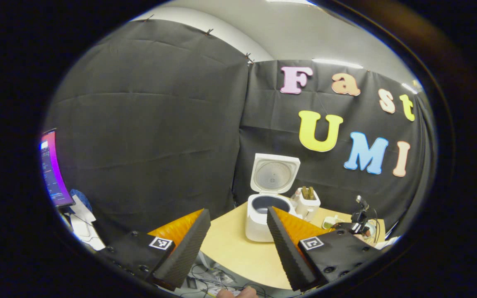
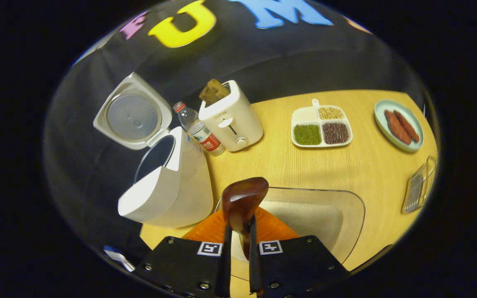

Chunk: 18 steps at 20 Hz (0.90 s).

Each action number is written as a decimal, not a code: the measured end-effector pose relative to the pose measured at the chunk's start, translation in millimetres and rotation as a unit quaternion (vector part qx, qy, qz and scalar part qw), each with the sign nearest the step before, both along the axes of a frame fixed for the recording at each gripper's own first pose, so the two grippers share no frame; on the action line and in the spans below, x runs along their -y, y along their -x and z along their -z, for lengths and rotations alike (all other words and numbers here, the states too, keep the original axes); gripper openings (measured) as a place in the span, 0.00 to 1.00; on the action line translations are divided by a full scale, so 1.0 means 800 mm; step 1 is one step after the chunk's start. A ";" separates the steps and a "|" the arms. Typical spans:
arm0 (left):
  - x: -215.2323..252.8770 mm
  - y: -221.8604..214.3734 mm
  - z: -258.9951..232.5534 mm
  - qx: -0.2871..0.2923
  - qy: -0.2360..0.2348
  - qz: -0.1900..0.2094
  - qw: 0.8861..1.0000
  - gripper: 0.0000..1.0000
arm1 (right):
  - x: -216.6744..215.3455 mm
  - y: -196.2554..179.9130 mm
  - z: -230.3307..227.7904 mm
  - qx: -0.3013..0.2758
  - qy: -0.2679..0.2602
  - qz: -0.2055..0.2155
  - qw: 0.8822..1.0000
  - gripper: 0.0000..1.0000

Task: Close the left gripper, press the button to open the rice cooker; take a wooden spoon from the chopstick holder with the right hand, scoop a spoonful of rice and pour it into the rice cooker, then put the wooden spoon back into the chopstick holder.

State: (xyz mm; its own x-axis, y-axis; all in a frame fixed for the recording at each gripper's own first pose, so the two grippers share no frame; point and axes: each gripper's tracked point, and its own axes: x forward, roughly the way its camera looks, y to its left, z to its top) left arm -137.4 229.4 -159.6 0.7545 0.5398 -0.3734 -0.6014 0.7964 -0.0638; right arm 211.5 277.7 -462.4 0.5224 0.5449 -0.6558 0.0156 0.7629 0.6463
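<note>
The white rice cooker (image 2: 168,186) stands open on the wooden table (image 2: 371,165), its lid (image 2: 133,111) tipped back; it is also in the left gripper view (image 1: 263,219), ahead of the fingers. My right gripper (image 2: 238,227) is shut on a dark wooden spoon (image 2: 242,198), whose bowl hangs over the near left corner of a clear container of rice (image 2: 317,215). I see no rice on the spoon. The white chopstick holder (image 2: 230,118) with wooden utensils stands right of the cooker. My left gripper (image 1: 237,211) is open and holds nothing, back from the table's near edge.
A water bottle (image 2: 199,130) leans between cooker and holder. A divided dish of beans and grains (image 2: 321,126) and a plate of sausages (image 2: 398,126) sit at the far right; a clear tray (image 2: 418,188) lies at the right edge. A monitor (image 1: 52,169) glows at left.
</note>
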 end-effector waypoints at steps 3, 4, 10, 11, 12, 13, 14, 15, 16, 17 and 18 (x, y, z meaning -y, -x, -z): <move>-0.001 -0.002 0.000 -0.006 -0.003 0.004 1.000 0.92 | 0.021 -0.002 0.011 -0.038 -0.071 0.045 0.996 0.18; -0.001 -0.004 0.000 -0.009 -0.006 0.007 1.000 0.92 | 0.028 -0.003 0.011 -0.049 -0.098 0.063 0.992 0.18; 0.010 -0.025 -0.003 -0.013 -0.014 0.029 0.999 0.94 | 0.073 -0.013 -0.025 -0.048 -0.174 0.116 0.977 0.18; 0.011 -0.028 -0.004 -0.013 -0.016 0.032 0.999 0.93 | 0.076 -0.015 -0.035 -0.045 -0.183 0.118 0.975 0.18; 0.010 -0.031 -0.006 -0.011 -0.017 0.034 0.999 0.92 | 0.075 -0.016 -0.045 -0.041 -0.193 0.119 0.973 0.18; 0.011 -0.032 -0.008 -0.009 -0.018 0.034 0.999 0.94 | 0.074 -0.017 -0.053 -0.039 -0.199 0.119 0.972 0.18; 0.010 -0.032 -0.011 -0.008 -0.018 0.034 0.999 0.96 | 0.074 -0.016 -0.062 -0.035 -0.203 0.119 0.971 0.18; 0.010 -0.031 -0.010 -0.006 -0.018 0.033 0.999 0.96 | 0.072 -0.017 -0.071 -0.034 -0.209 0.119 0.970 0.18; 0.009 -0.031 -0.010 -0.005 -0.017 0.032 0.999 0.96 | 0.069 -0.018 -0.081 -0.032 -0.217 0.119 0.968 0.18; 0.008 -0.030 -0.011 -0.003 -0.017 0.030 0.999 0.95 | 0.064 -0.022 -0.092 -0.028 -0.226 0.118 0.967 0.18; 0.005 -0.029 -0.012 -0.004 -0.017 0.028 0.999 0.95 | 0.059 -0.023 -0.102 -0.022 -0.231 0.116 0.966 0.18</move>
